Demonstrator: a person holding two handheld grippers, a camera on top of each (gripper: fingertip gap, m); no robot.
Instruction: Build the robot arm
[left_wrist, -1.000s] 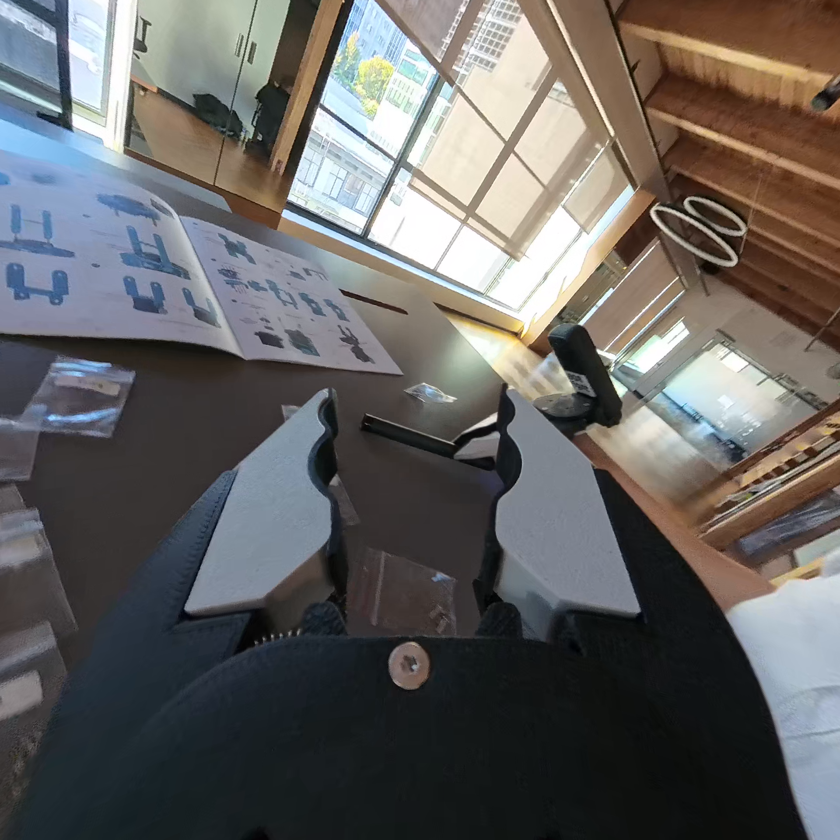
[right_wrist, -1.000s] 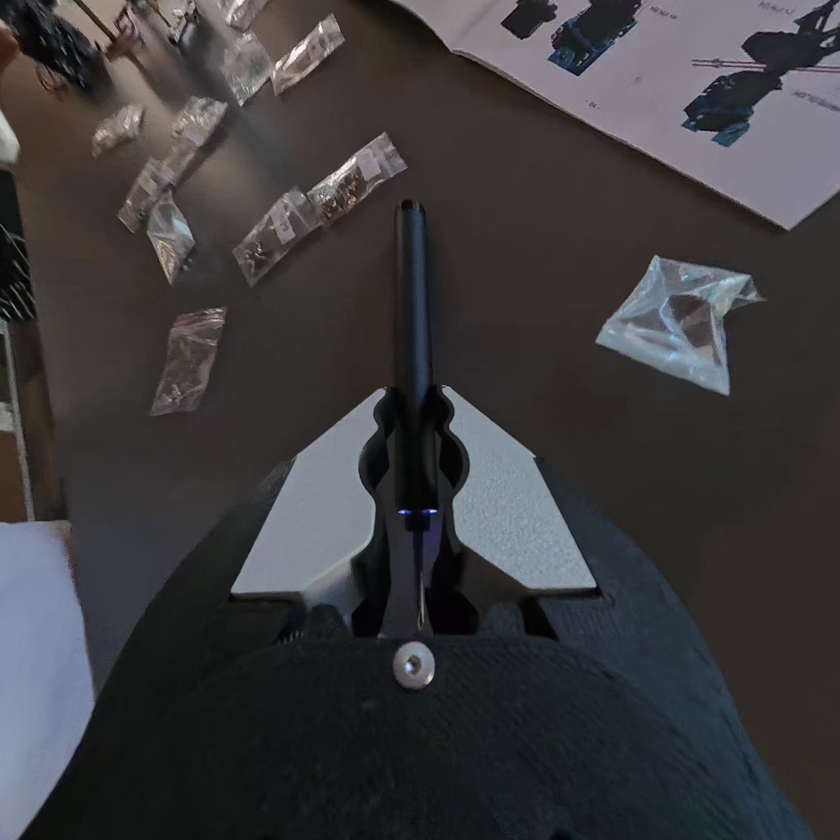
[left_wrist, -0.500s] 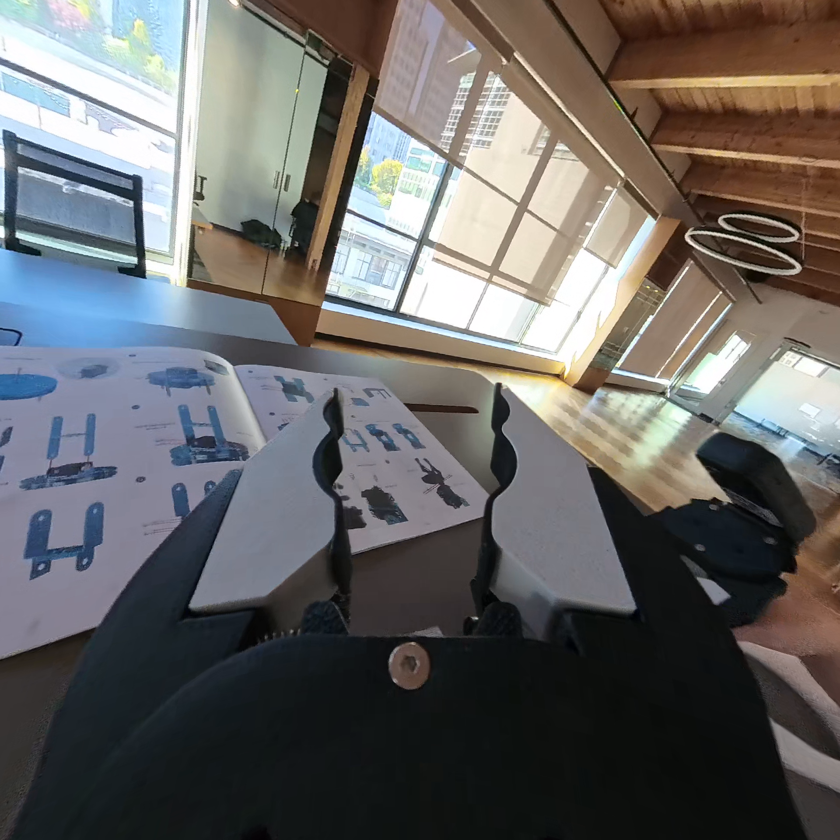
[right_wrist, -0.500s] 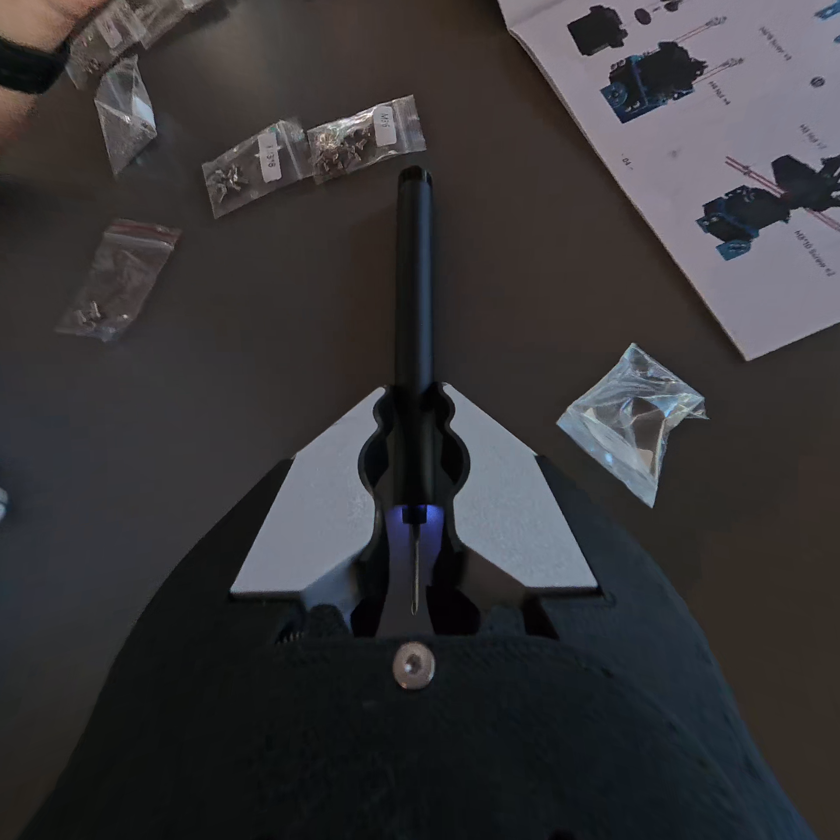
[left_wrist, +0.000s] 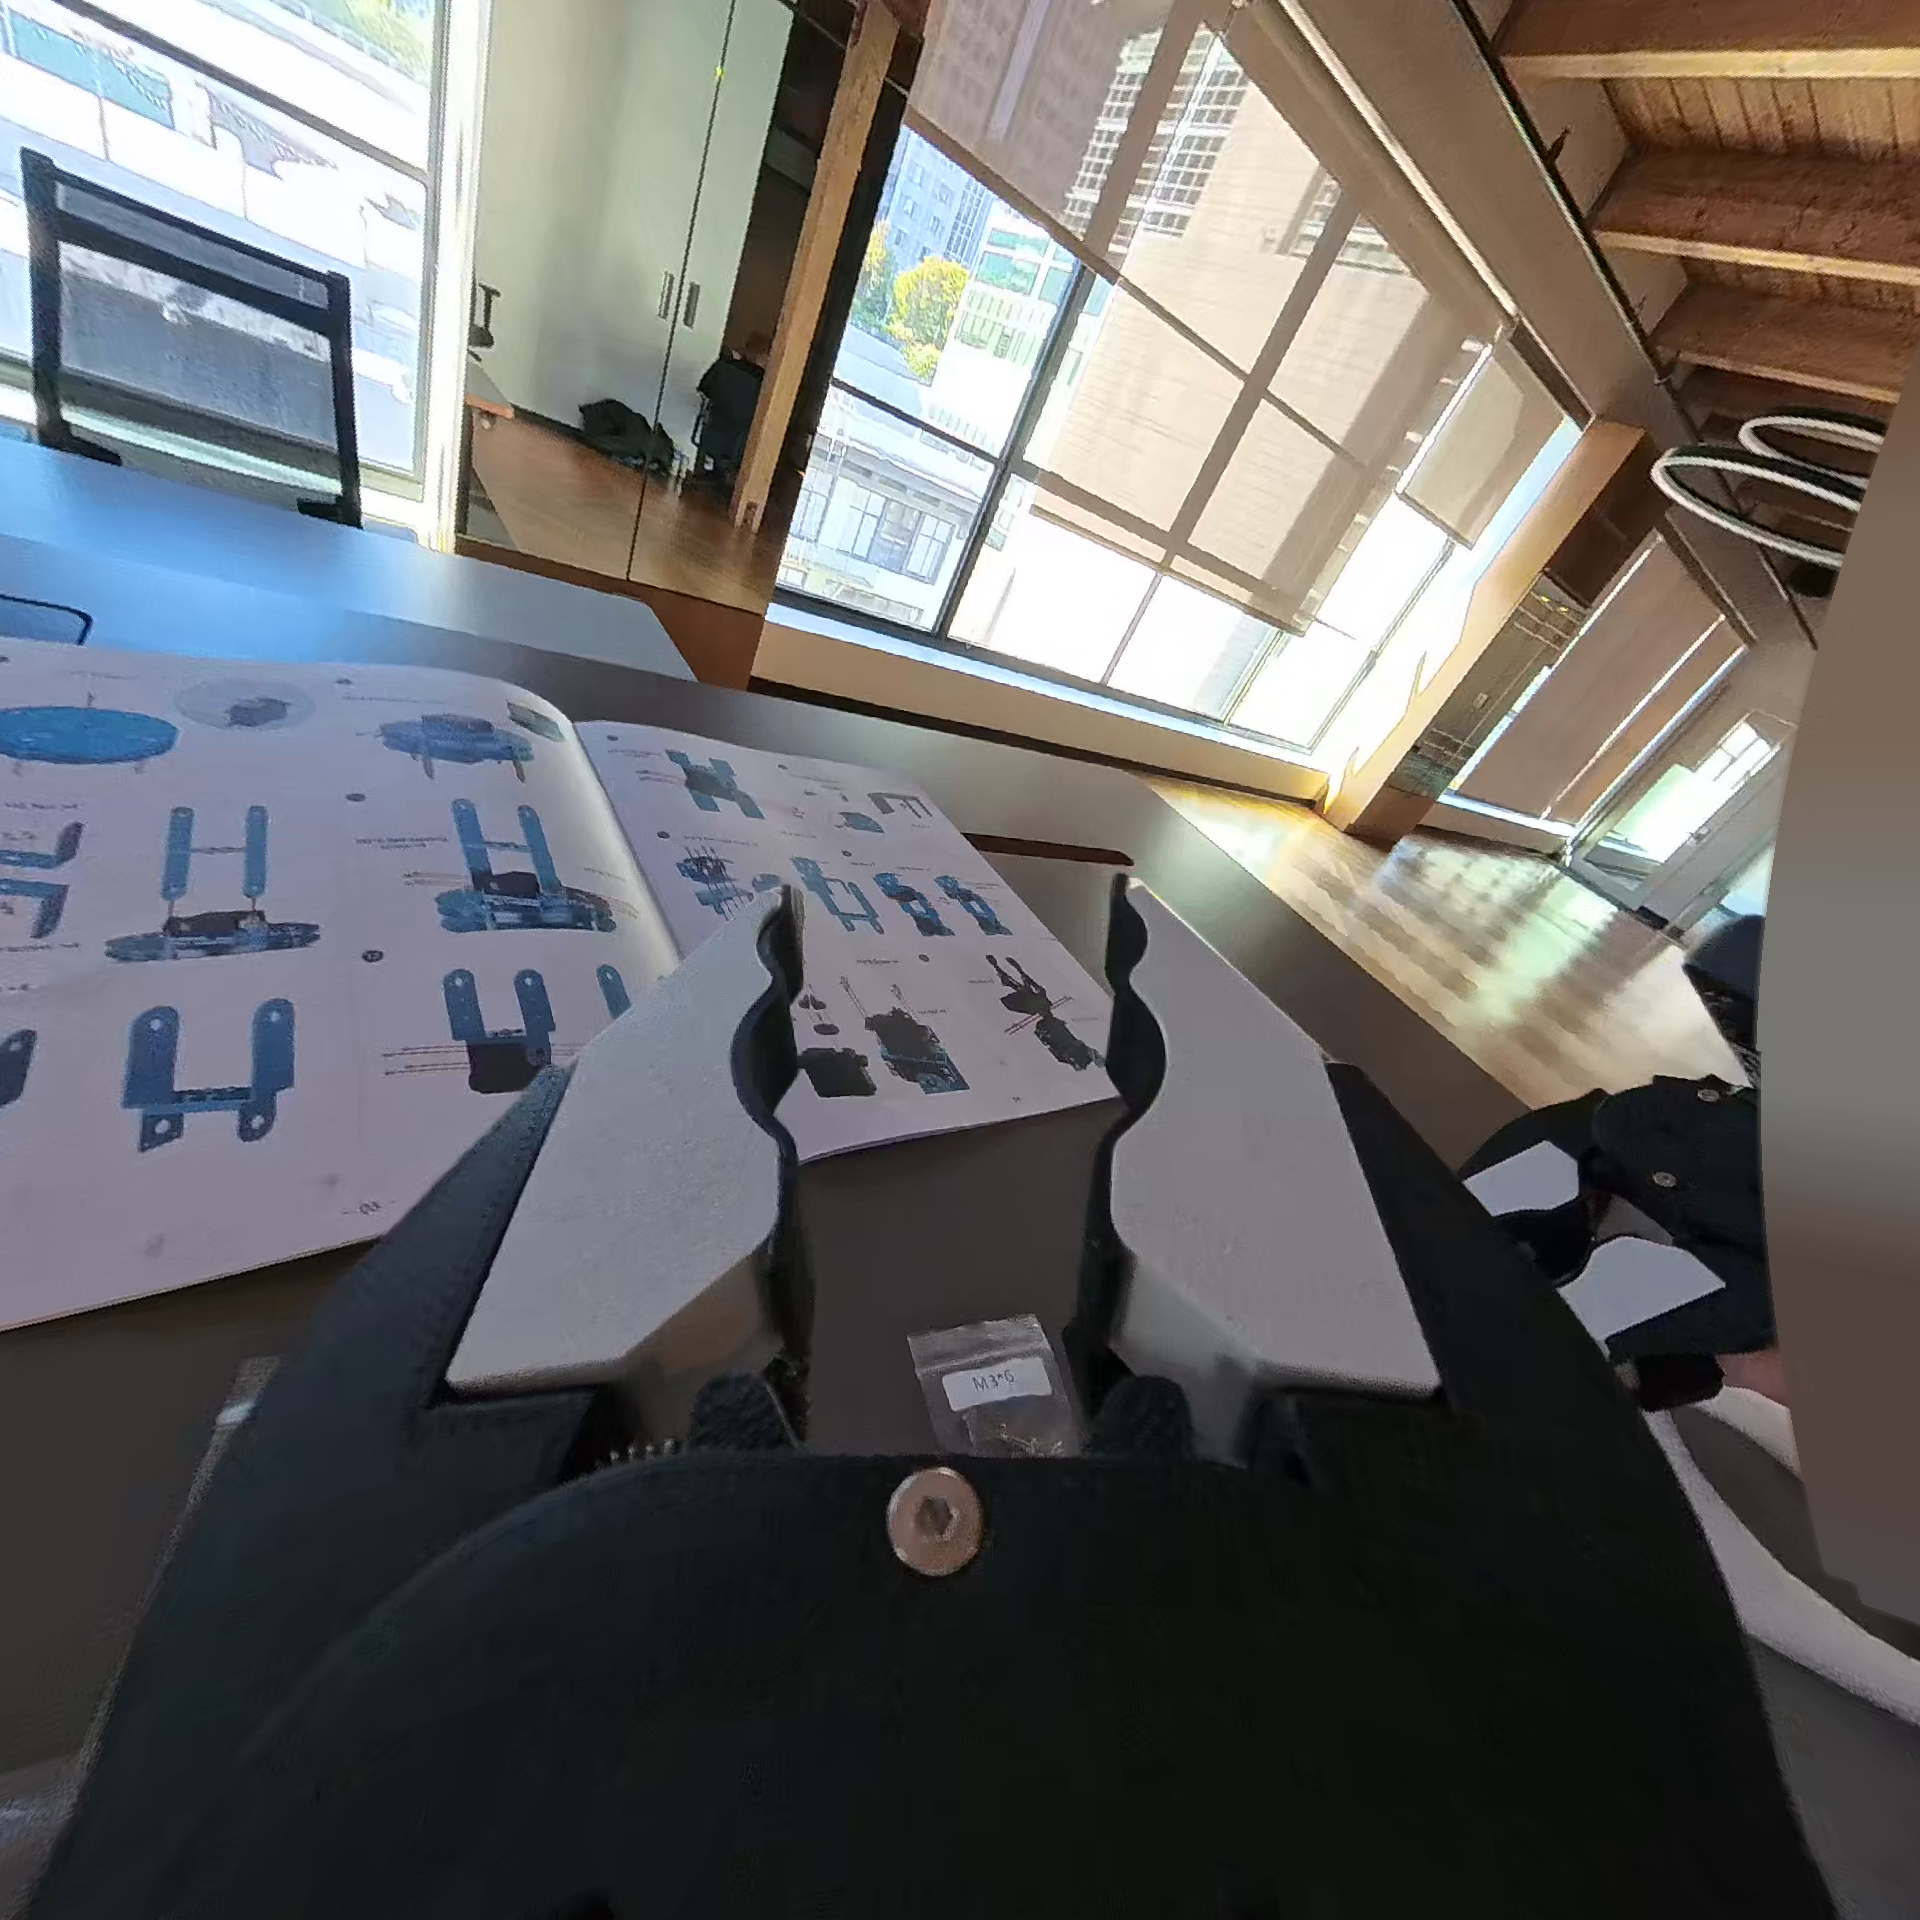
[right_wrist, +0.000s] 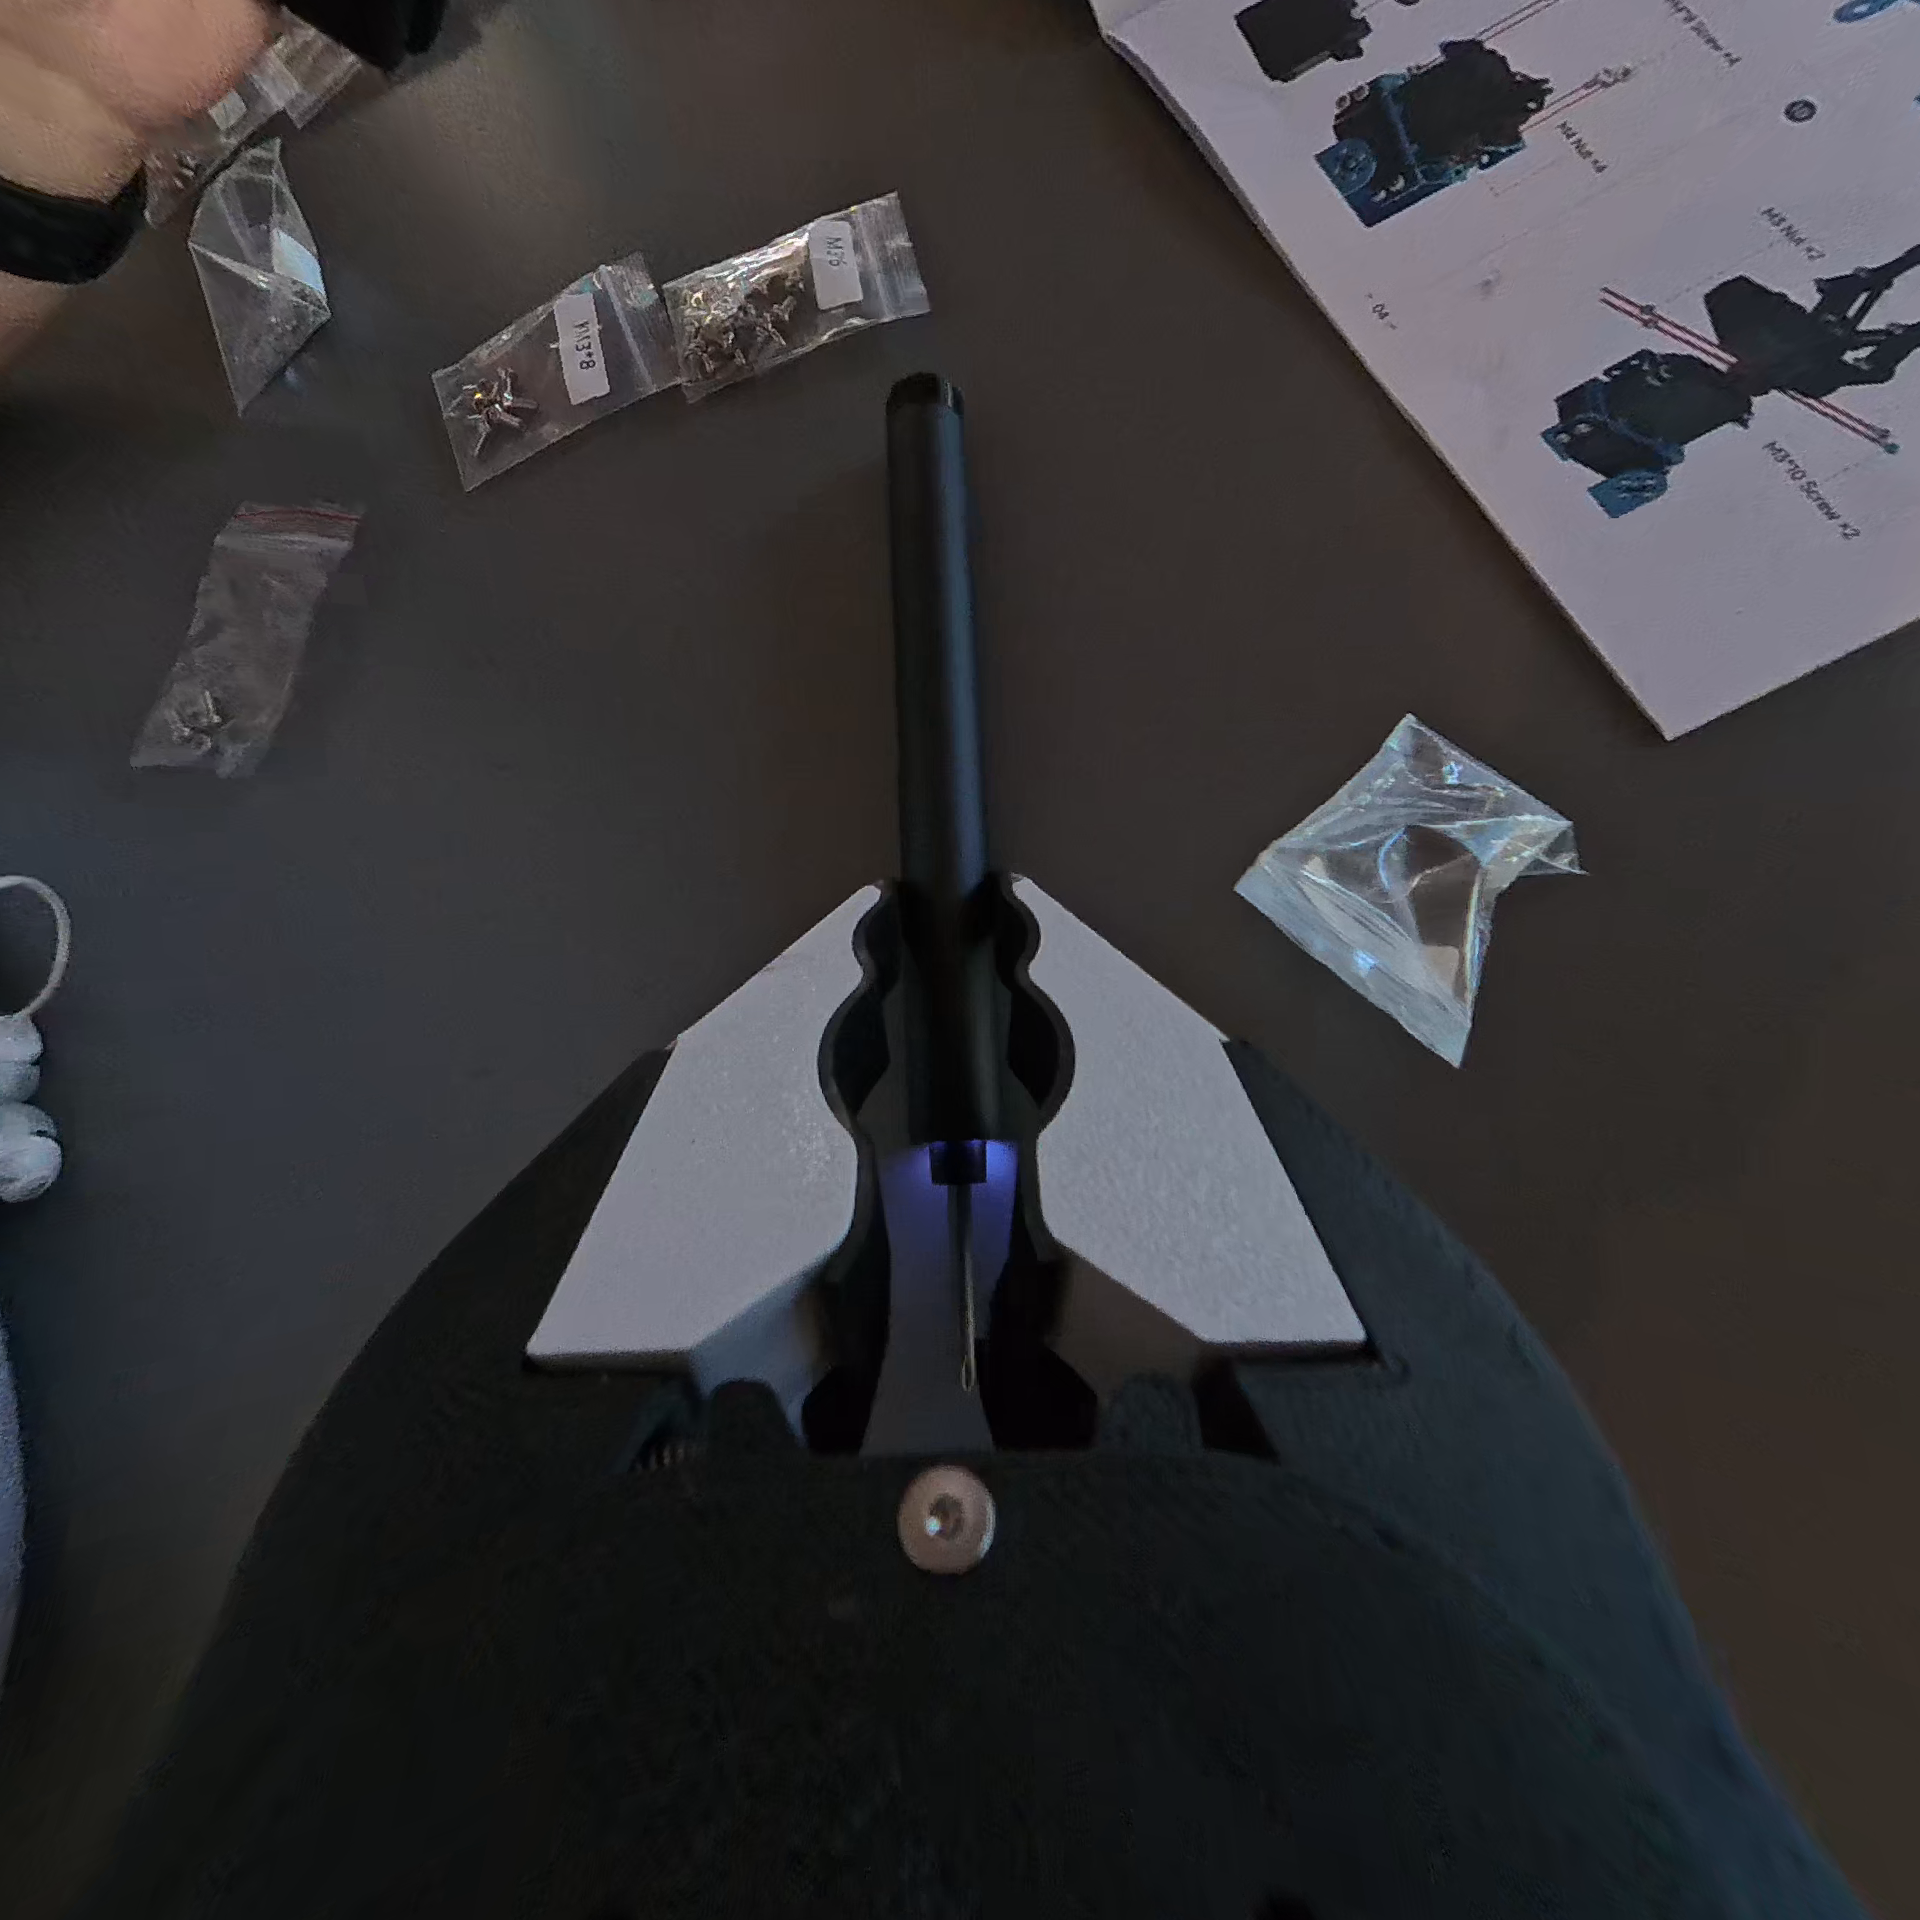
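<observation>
Claws differ: the right claw (right_wrist: 940, 1039) clamps a black screwdriver (right_wrist: 935, 665), bit toward the camera, above the dark surface (right_wrist: 623, 727); the left claw (left_wrist: 951, 1049) gapes, empty, over a small screw bag (left_wrist: 992, 1387) beside the open manual (left_wrist: 416, 935).

Left gripper (left_wrist: 951, 914) tilts up from the table since a second ago; open booklet (left_wrist: 416, 935) now fills its view, a small labelled screw bag (left_wrist: 992, 1392) appears between its spread jaws. Under the right gripper (right_wrist: 943, 894), screw bags (right_wrist: 686, 332) and crumpled clear bag (right_wrist: 1403, 883) slide nearer.
</observation>
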